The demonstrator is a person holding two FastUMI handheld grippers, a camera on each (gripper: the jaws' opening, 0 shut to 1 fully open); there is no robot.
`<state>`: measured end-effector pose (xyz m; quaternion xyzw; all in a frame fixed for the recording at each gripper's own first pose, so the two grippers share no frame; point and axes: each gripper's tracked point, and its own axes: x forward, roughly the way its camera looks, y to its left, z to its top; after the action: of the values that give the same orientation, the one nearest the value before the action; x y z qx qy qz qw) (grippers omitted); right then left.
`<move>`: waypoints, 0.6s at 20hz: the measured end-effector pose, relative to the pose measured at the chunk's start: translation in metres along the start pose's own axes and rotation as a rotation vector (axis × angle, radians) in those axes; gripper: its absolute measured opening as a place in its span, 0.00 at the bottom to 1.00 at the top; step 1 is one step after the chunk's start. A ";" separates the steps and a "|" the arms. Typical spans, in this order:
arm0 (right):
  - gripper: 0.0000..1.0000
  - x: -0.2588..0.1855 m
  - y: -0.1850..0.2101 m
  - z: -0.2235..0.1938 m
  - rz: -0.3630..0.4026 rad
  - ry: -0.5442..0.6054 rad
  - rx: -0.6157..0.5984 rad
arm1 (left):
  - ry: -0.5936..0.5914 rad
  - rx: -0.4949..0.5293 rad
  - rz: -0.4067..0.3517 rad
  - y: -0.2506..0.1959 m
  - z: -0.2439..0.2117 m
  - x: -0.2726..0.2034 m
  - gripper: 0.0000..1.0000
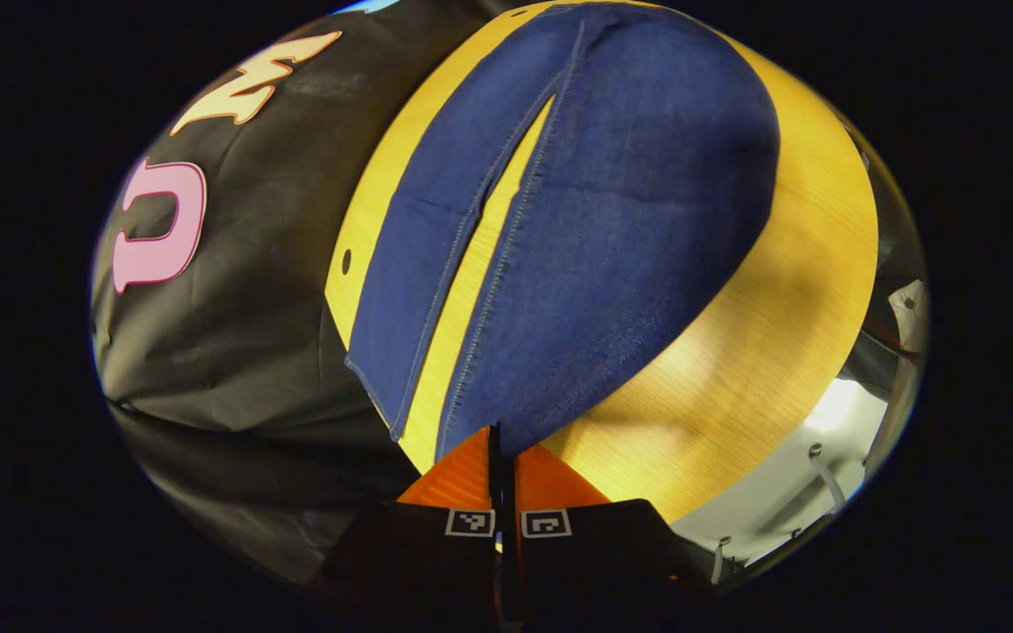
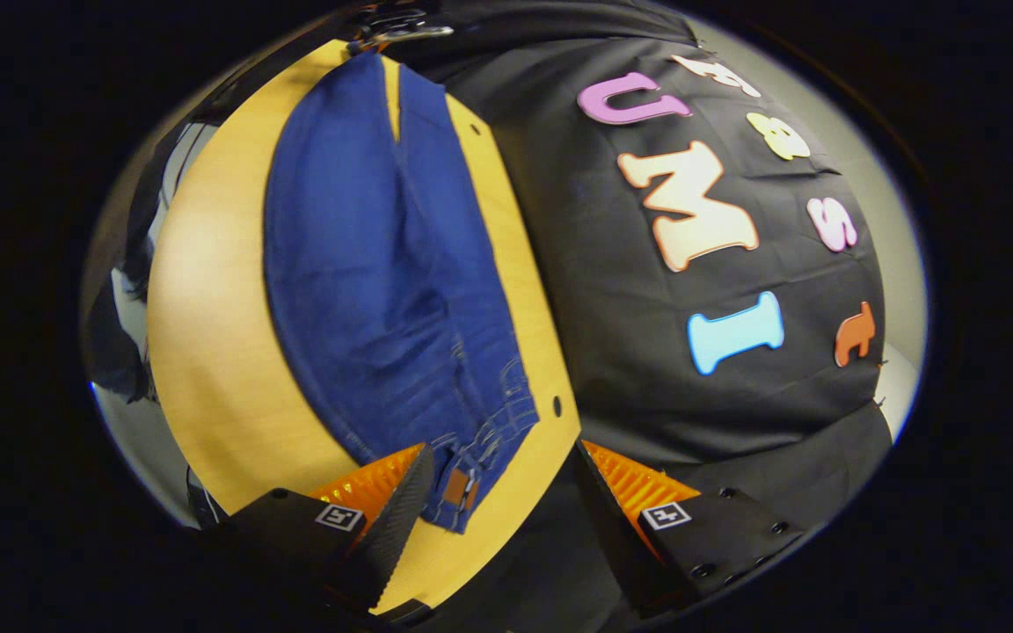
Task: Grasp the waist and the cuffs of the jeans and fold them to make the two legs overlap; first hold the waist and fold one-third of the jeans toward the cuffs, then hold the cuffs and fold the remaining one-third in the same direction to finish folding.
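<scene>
On wooden table (image 1: 761,352), blue jeans (image 1: 612,220) flat, legs apart

Brightness: my booth is dim overall; the wooden table (image 1: 788,290) glows warm in patches
Light source: I cannot tell where it sits; the left gripper view has its brightest patch at lower right, on a pale surface (image 1: 832,409) past the table edge
Shadows: a broad soft shadow lies beside the jeans (image 1: 630,220) on the table
Distortion: strong fisheye; table edges bow into curves
Focus: the jeans' stitching reads sharp; my nearest fingers (image 2: 401,510) look soft
</scene>
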<state>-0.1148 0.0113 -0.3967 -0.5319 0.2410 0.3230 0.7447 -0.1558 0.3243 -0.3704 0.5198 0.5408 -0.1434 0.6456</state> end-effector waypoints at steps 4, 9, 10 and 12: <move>0.99 0.025 0.043 -0.031 0.127 0.003 -0.098 | 0.031 -0.017 0.031 0.011 0.006 -0.021 0.00; 0.87 0.057 0.069 -0.056 0.207 0.015 -0.227 | 0.060 -0.024 0.054 0.013 0.010 -0.033 0.00; 0.68 0.067 0.070 -0.061 0.187 0.018 -0.247 | 0.065 -0.027 0.056 0.012 0.010 -0.032 0.00; 0.32 0.069 0.073 -0.056 0.169 0.007 -0.279 | 0.080 -0.046 0.058 0.011 0.009 -0.032 0.00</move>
<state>-0.1228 -0.0095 -0.5092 -0.6092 0.2405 0.4130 0.6328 -0.1540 0.3098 -0.3389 0.5255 0.5540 -0.0914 0.6392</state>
